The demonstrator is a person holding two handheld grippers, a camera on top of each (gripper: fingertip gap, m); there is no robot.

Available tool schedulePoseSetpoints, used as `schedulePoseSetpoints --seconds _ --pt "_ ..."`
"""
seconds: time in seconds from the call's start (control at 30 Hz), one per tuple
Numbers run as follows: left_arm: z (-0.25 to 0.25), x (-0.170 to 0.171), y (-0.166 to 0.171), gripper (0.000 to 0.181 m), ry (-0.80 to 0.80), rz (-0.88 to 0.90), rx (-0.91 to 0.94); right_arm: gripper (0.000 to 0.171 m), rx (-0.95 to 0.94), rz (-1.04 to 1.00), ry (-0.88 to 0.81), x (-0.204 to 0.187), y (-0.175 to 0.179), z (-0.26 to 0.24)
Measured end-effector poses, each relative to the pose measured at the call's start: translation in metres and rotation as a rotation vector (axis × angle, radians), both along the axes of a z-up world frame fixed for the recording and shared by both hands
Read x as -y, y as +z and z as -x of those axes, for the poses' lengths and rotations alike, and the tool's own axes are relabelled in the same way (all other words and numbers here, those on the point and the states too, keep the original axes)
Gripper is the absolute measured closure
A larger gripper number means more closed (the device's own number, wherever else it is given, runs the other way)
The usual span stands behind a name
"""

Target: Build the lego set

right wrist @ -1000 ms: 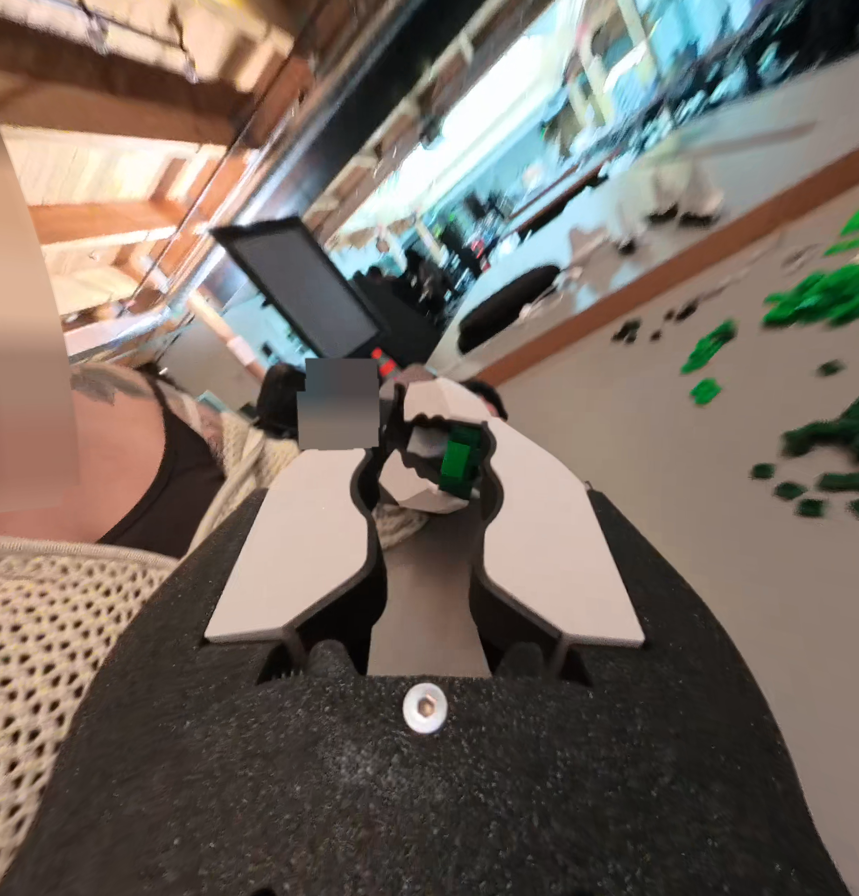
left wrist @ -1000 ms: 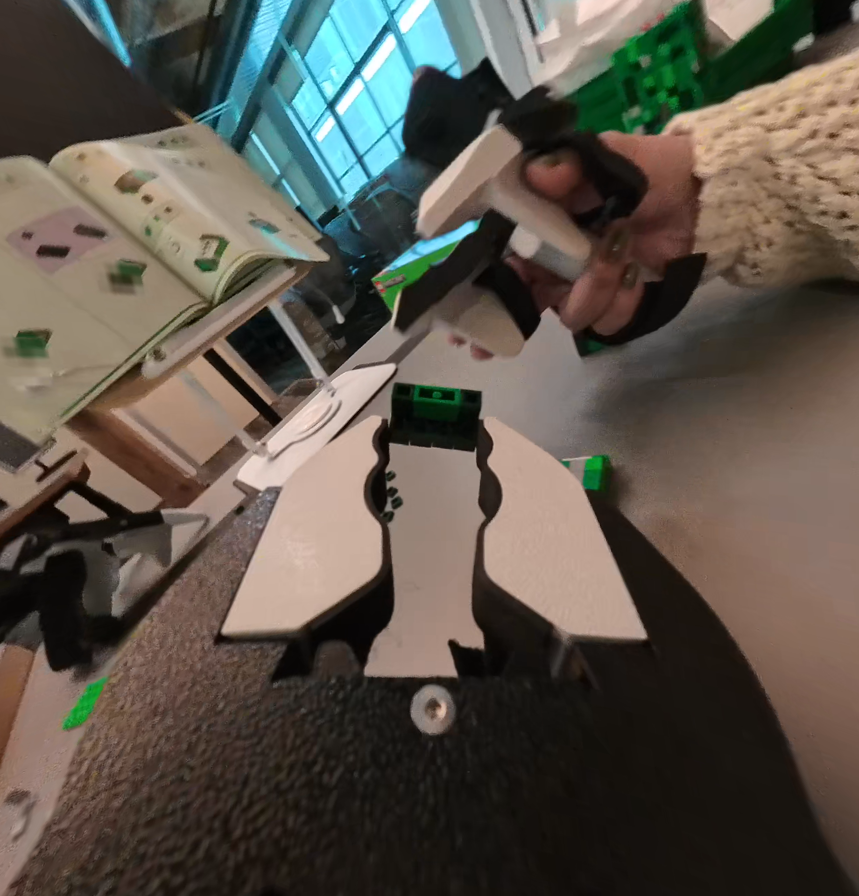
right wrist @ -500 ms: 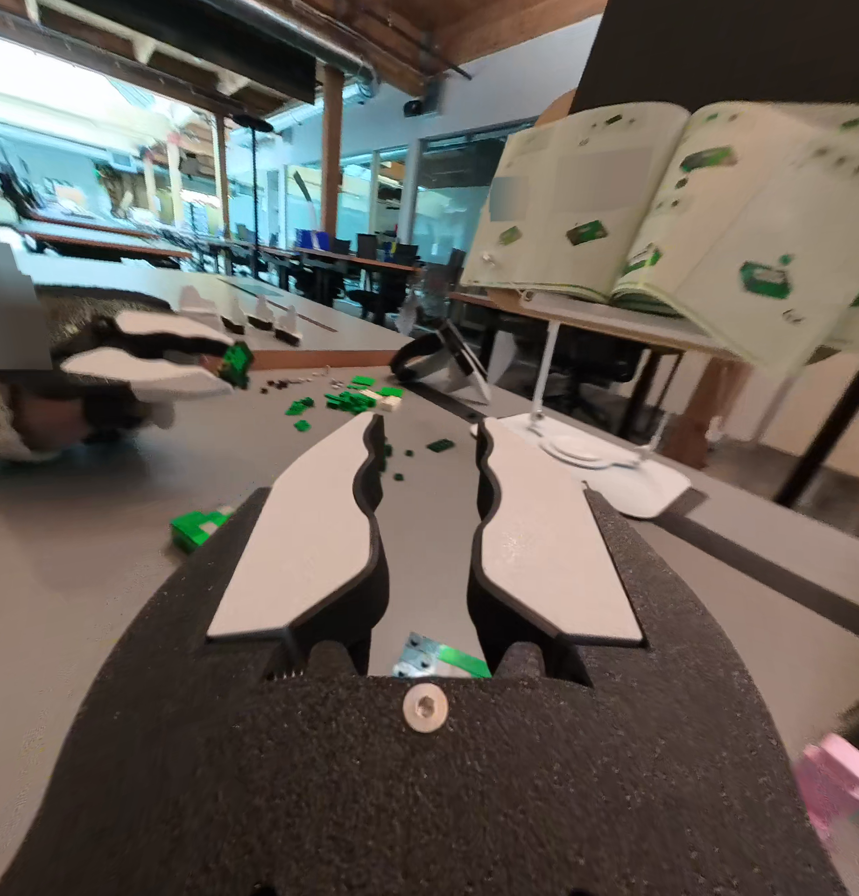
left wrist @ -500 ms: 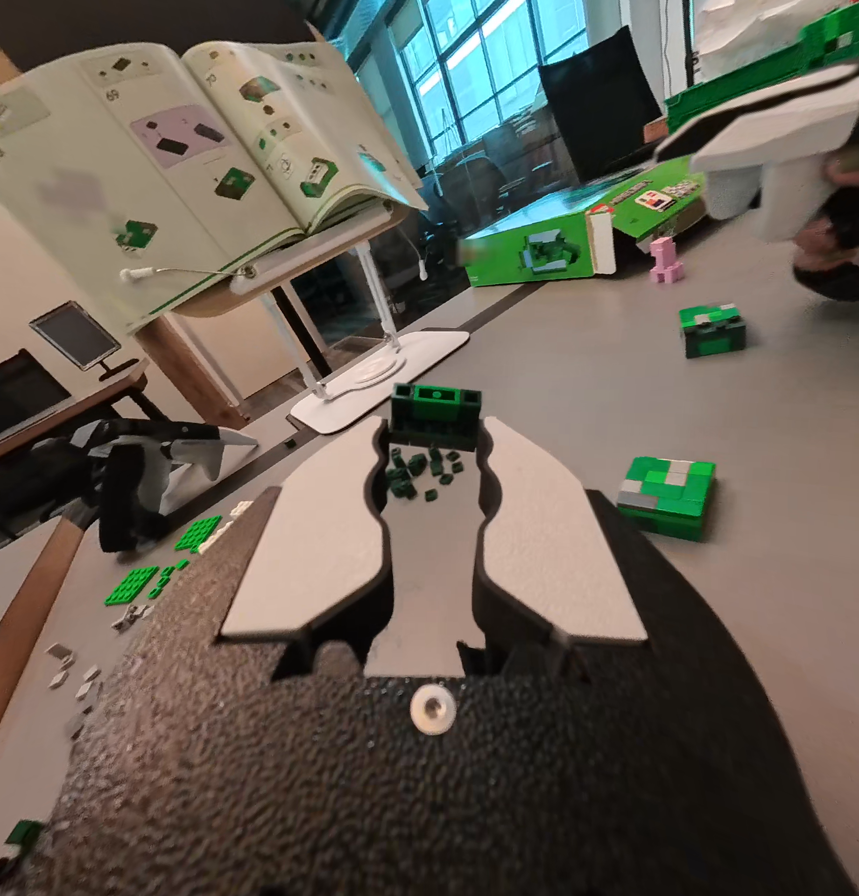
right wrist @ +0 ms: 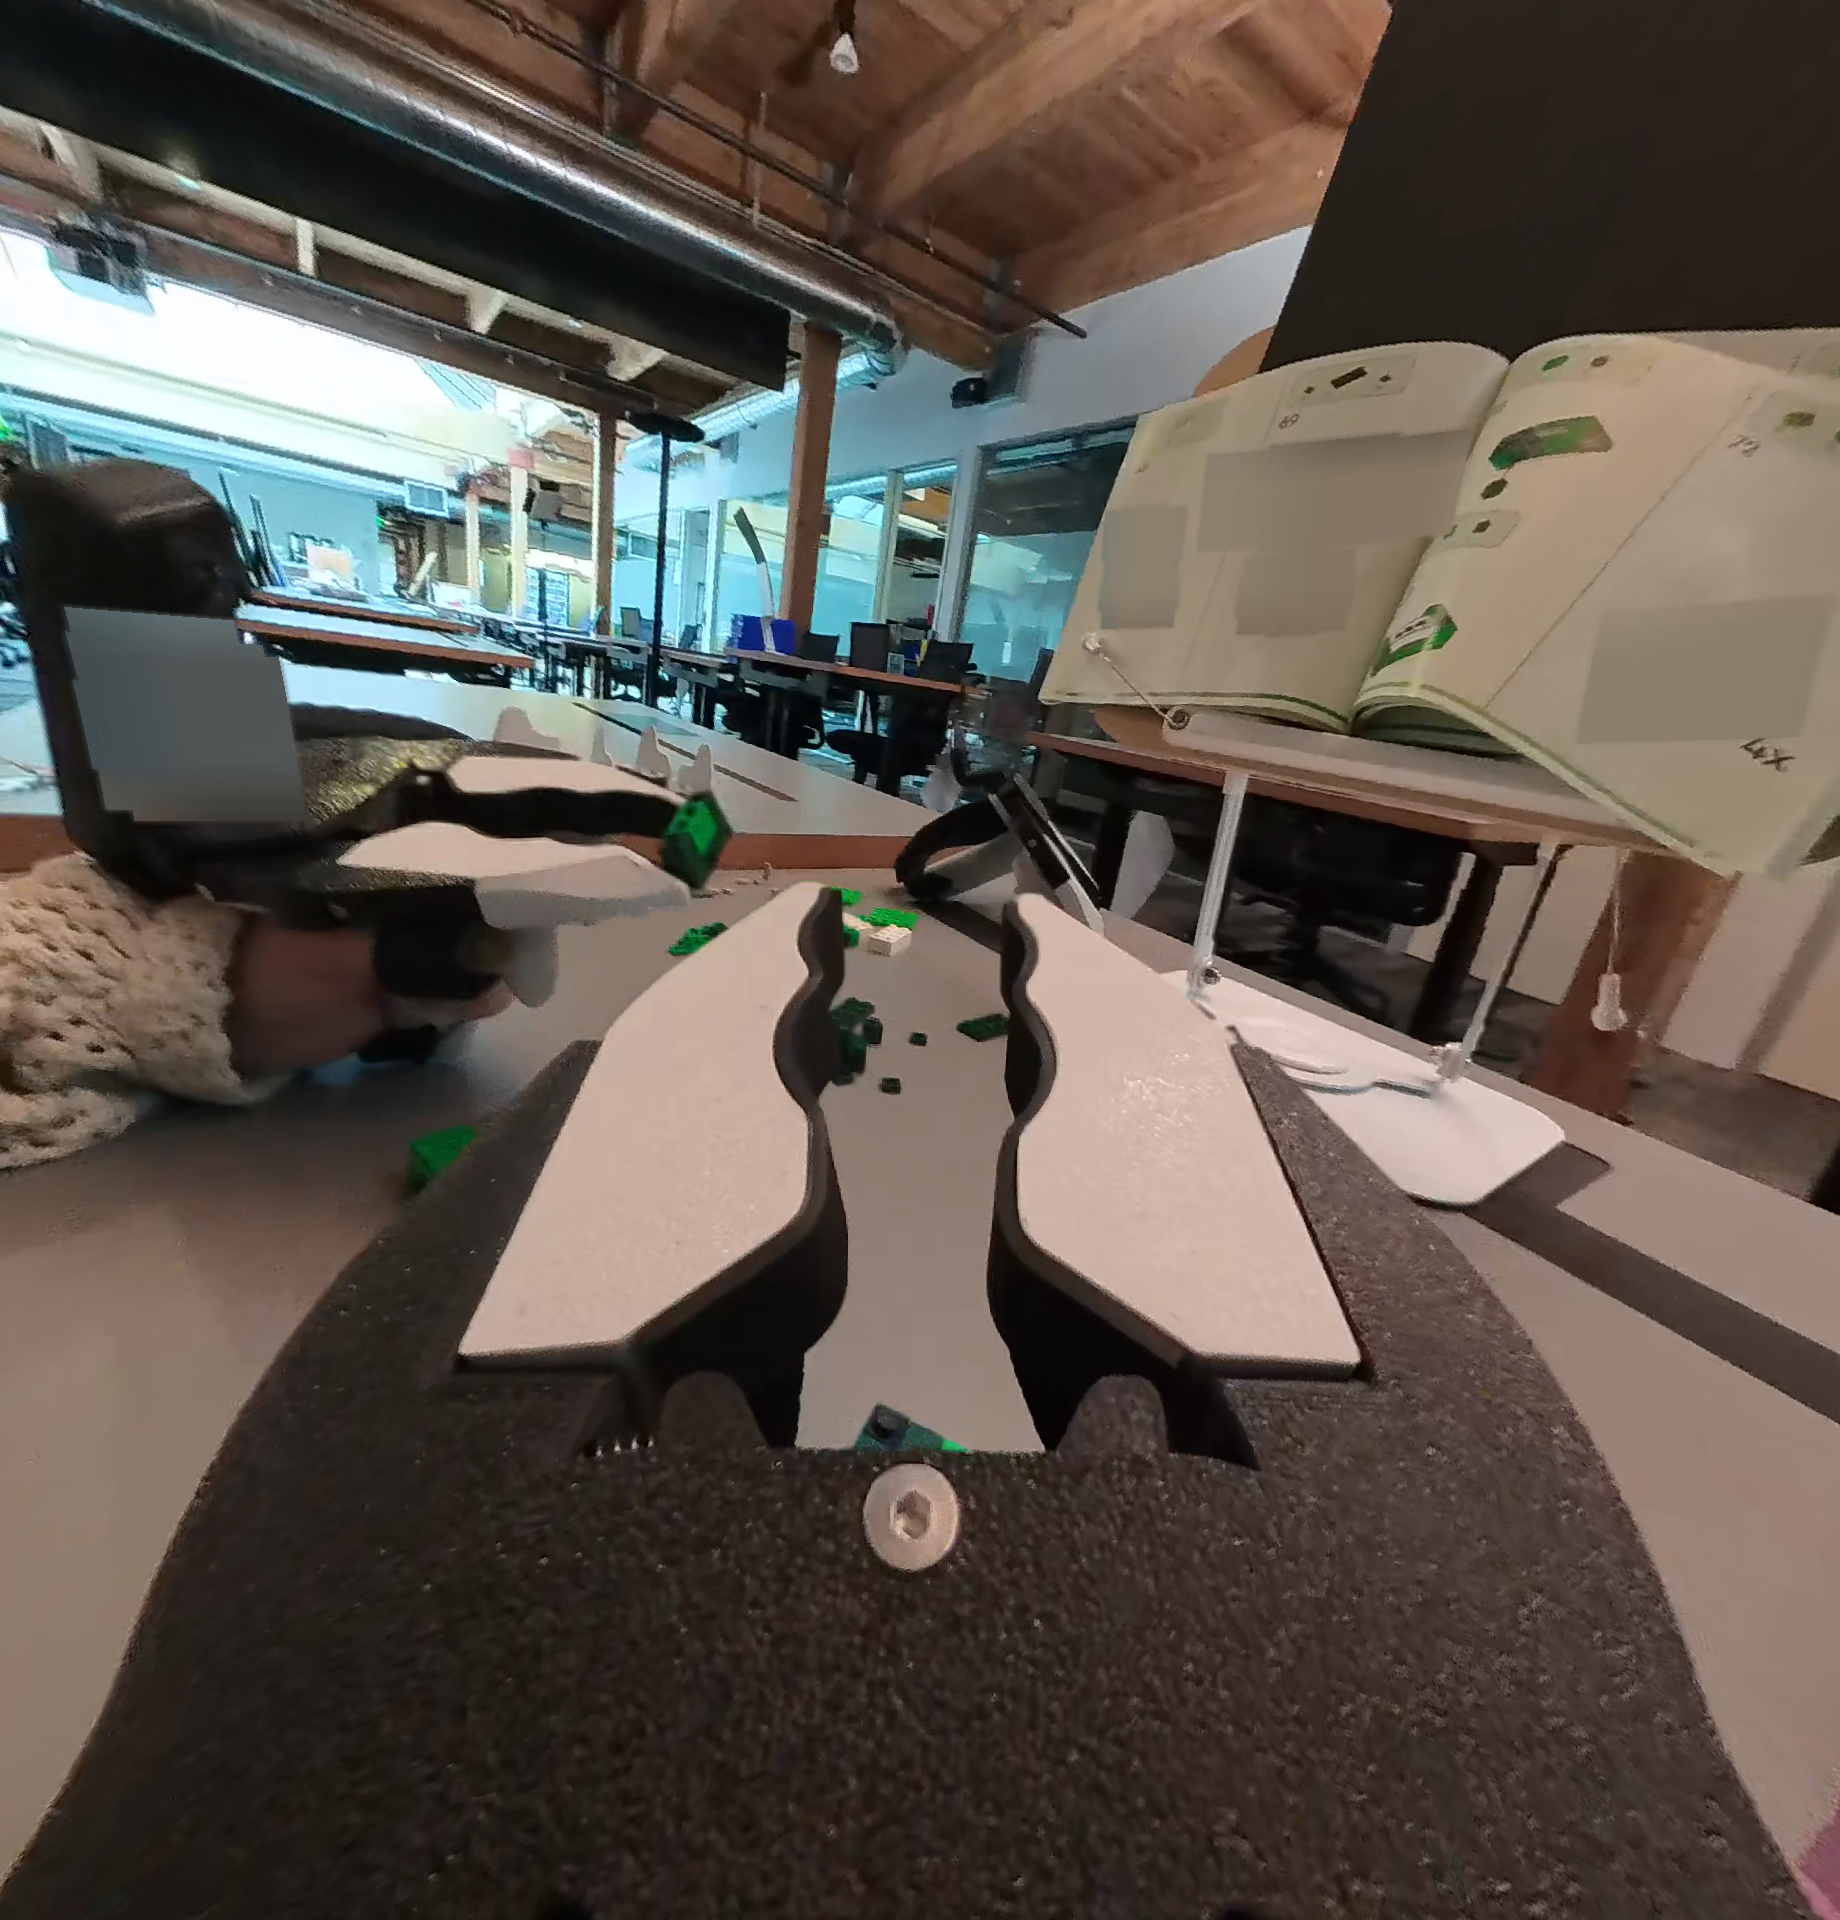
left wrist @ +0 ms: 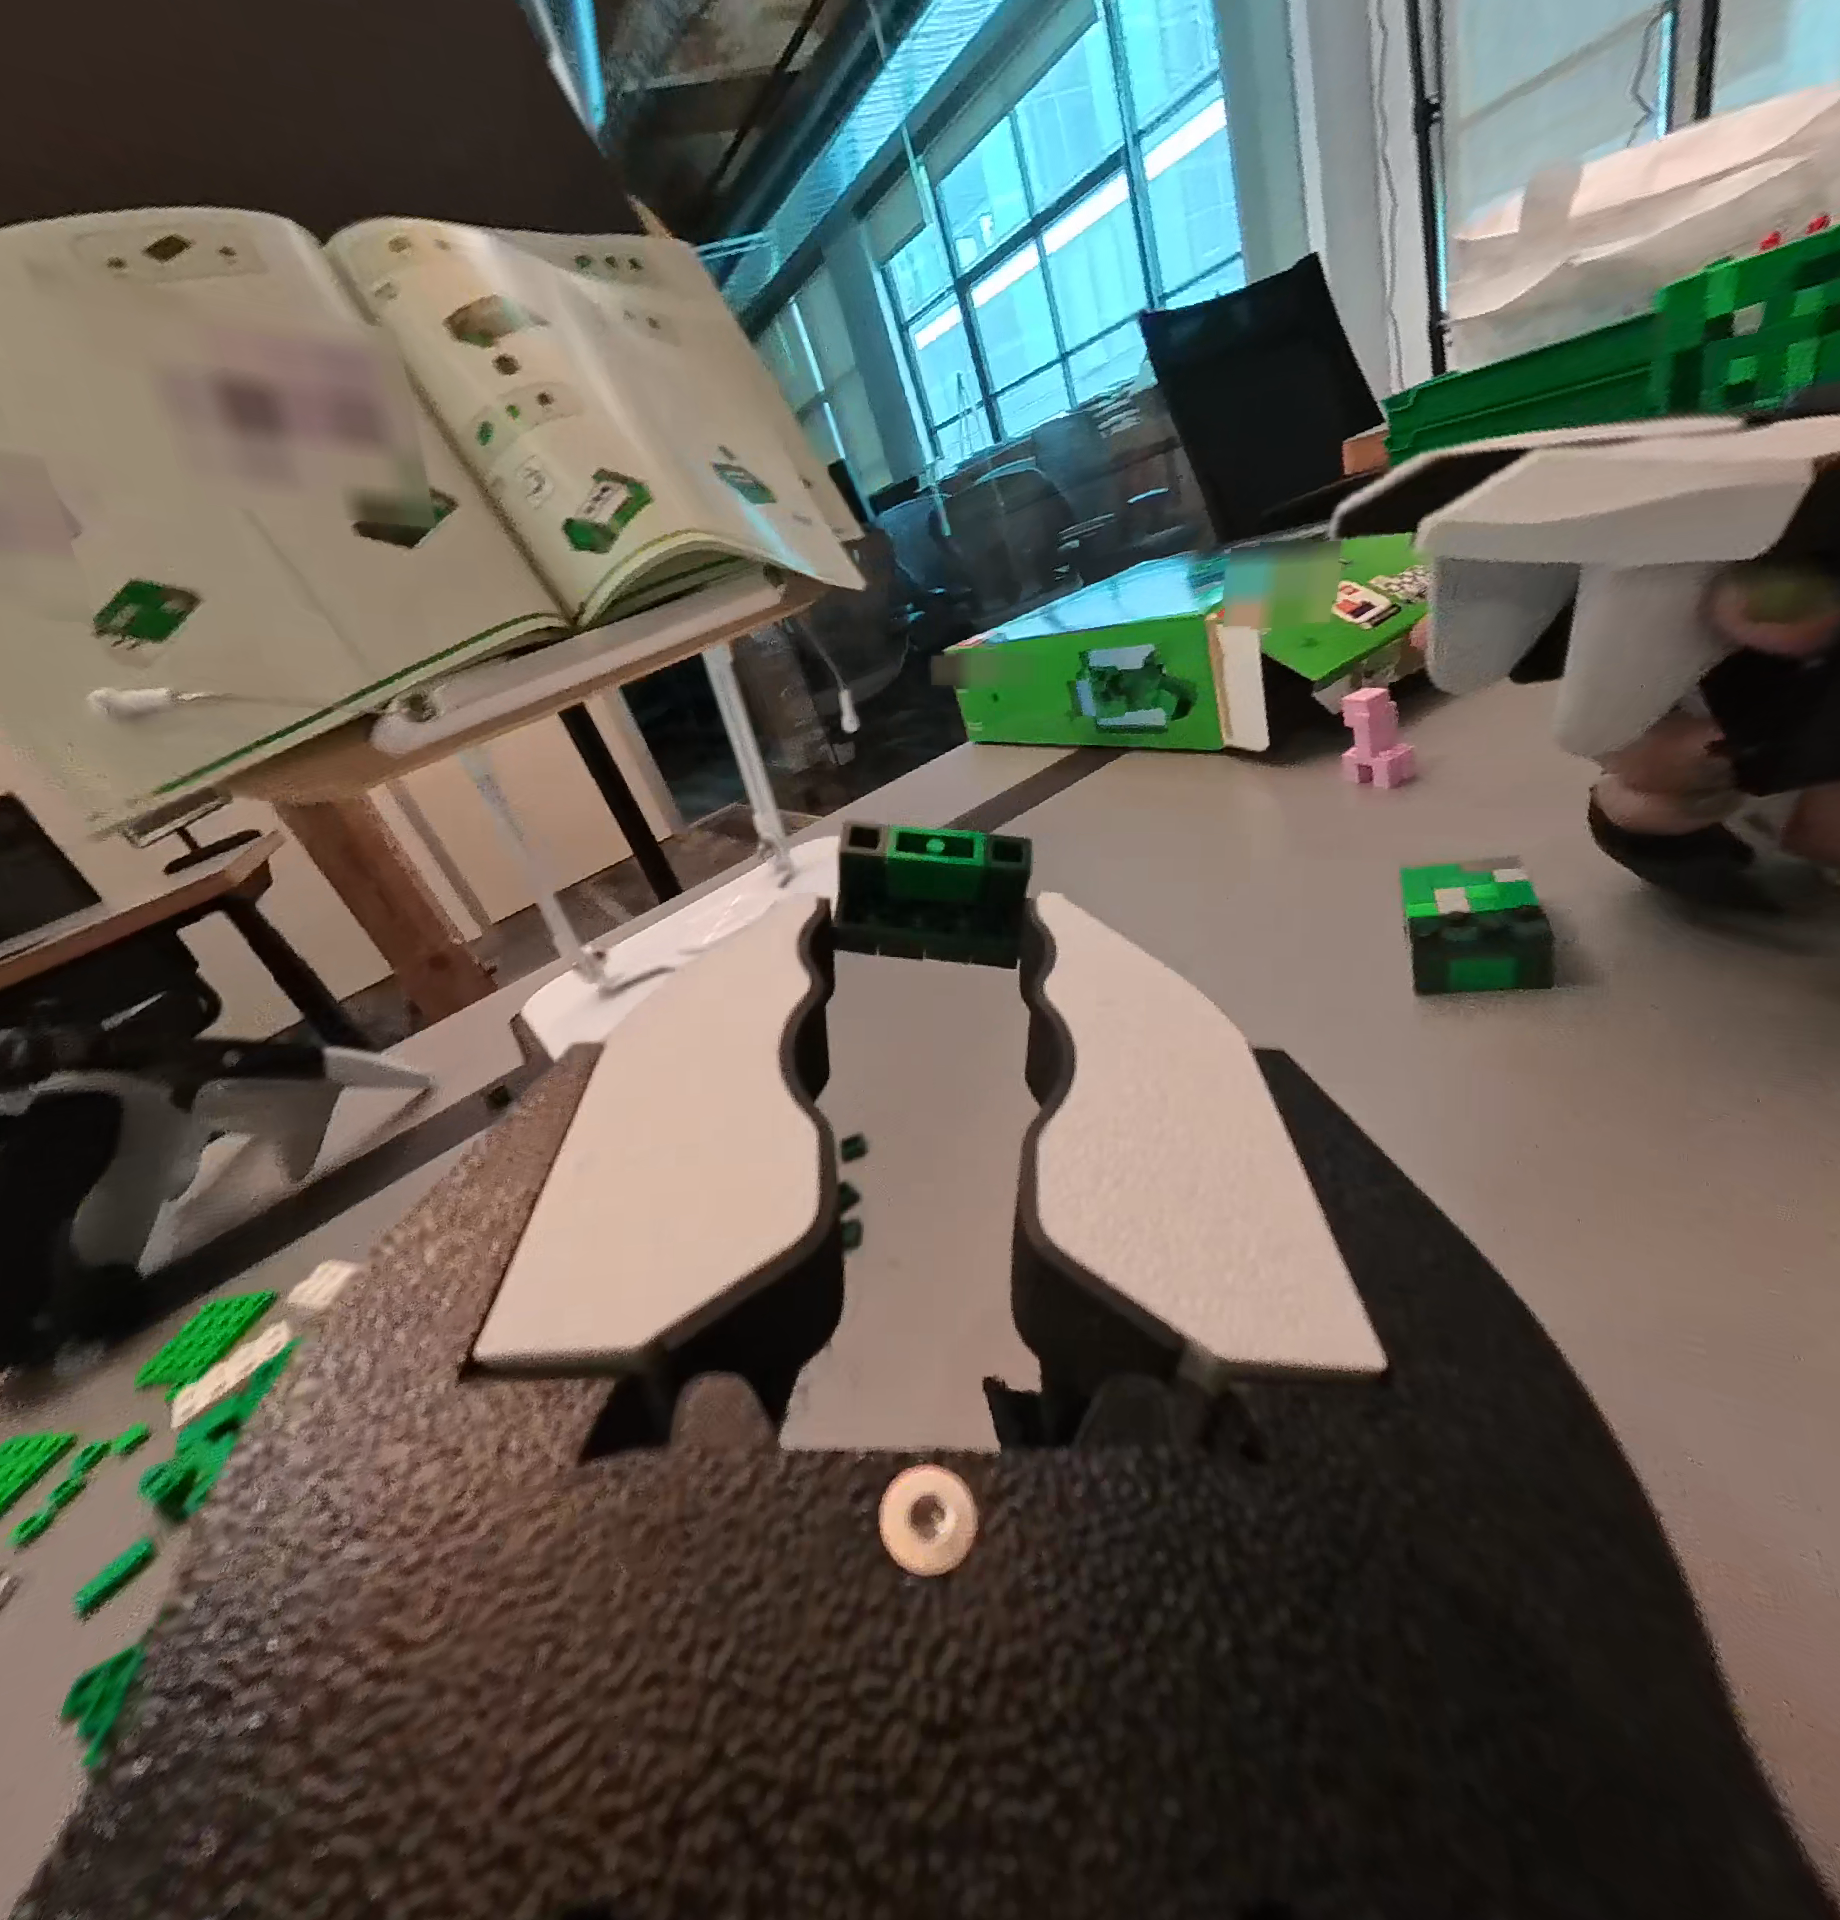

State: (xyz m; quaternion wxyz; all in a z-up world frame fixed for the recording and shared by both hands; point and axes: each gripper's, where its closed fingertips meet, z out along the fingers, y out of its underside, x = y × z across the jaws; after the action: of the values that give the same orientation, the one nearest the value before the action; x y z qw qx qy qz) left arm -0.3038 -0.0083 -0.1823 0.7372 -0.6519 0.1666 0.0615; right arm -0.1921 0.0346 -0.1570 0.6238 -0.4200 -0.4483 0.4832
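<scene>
Small blocky green lego assembly (left wrist: 931,894) (studded, dark with a brighter centre) pinched at the tips of the left tongs (left wrist: 926,925) above the smooth grey table (left wrist: 1518,1195), right tongs (right wrist: 921,935) parted with nothing between them, loose green plates (left wrist: 204,1351) scattered, open instruction booklet (left wrist: 376,436) on a stand.

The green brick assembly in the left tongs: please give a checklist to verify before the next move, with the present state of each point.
1. Left tongs hold the green brick assembly at the fingertips: ok.
2. Right tongs open, nothing held: ok.
3. Instruction book open on its stand: ok.
4. Loose green pieces within view ahead of the right tongs: ok.
5. Which piece comes next: cannot tell.
</scene>
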Motion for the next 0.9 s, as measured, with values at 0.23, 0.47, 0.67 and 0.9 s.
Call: schedulePoseSetpoints --seconds 0.23,0.47,0.67,0.9 --pt "-0.016 -0.018 -0.004 0.147 -0.034 0.006 -0.081 0.144 0.006 0.007 0.02 0.001 -0.001 0.002" --pt "-0.033 -0.005 -0.001 0.146 -0.088 -0.029 -0.148 0.146 0.007 0.021 0.025 0.001 -0.002 0.001" --pt "-0.038 -0.005 -0.004 0.146 -0.099 -0.018 -0.172 0.148 0.034 0.009 0.029 0.003 -0.006 0.004" --pt "-0.029 -0.005 -0.002 0.146 -0.076 -0.02 -0.127 0.149 0.058 -0.007 0.016 0.001 -0.01 0.006"
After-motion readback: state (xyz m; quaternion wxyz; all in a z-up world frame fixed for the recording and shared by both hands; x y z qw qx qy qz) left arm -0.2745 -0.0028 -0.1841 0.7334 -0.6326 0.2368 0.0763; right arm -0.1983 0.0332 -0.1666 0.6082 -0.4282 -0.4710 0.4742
